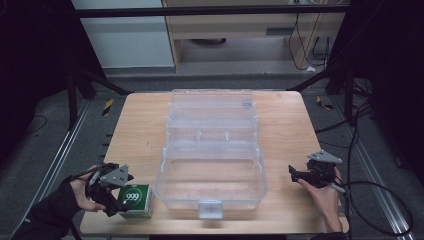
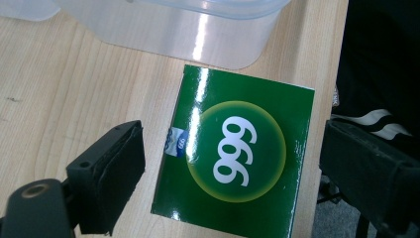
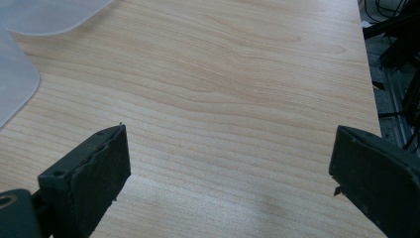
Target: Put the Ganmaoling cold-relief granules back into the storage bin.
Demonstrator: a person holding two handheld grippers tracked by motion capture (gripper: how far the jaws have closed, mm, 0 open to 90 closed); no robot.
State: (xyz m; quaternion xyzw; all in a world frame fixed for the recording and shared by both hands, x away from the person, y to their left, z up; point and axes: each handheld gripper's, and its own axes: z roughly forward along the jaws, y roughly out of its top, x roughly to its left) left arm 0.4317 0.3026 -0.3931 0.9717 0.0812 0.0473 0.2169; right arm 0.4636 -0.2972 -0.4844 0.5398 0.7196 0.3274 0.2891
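Two grippers, one green box, one clear case on a wooden table (image 1: 285, 125).
Left gripper (image 1: 121, 194): jaws spread wide either side of green "999" box (image 1: 136, 200), not touching it, near table's front left corner. Centre: clear plastic case (image 1: 211, 150), lid open, just beside box. Right gripper (image 1: 295, 173): jaws spread, over bare wood.

Black grippers (image 1: 114, 192) with grey triangular plates (image 1: 325, 157), dark sleeves (image 1: 47, 212)

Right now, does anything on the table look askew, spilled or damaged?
Nothing stands out. The clear plastic box sits open and looks empty, the green 999 carton lies intact between the left gripper's open jaws, near the table edge.
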